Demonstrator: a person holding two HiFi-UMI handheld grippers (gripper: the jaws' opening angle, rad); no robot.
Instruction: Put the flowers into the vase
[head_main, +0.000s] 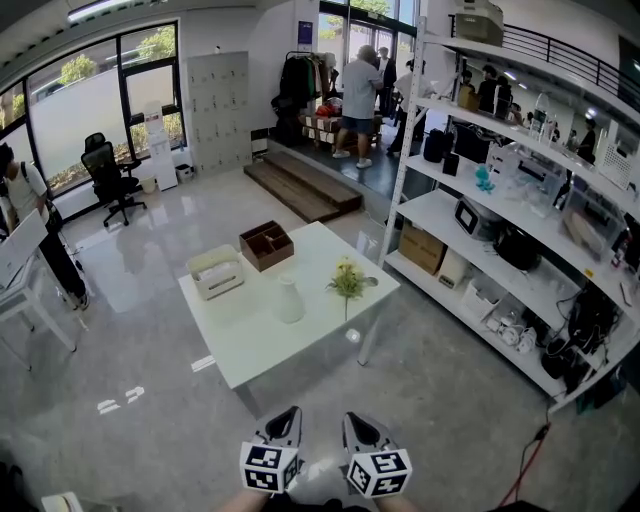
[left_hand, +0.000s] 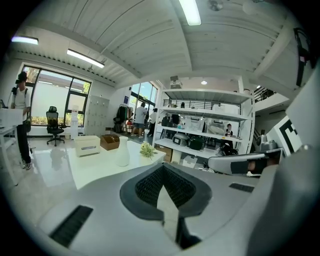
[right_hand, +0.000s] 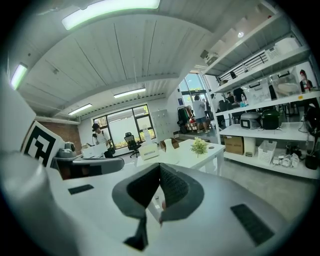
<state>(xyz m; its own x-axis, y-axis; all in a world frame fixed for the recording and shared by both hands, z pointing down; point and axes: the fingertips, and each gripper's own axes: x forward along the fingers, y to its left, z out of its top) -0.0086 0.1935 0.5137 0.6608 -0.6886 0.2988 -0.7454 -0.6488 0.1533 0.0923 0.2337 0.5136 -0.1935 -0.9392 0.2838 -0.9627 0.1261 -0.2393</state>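
Note:
A white vase stands upright near the middle of the white table. A small bunch of pale yellow-green flowers is on the table to the vase's right, apart from it. Both grippers are low at the picture's near edge, well short of the table: my left gripper and my right gripper, side by side. Each is shut with nothing between its pads. The left gripper view shows the vase and flowers far beyond the shut left gripper. The right gripper view shows the flowers beyond the right gripper.
A brown wooden box and a white box sit at the table's far side. A tall white shelf rack with appliances runs along the right. People stand at the back and far left; an office chair is by the windows.

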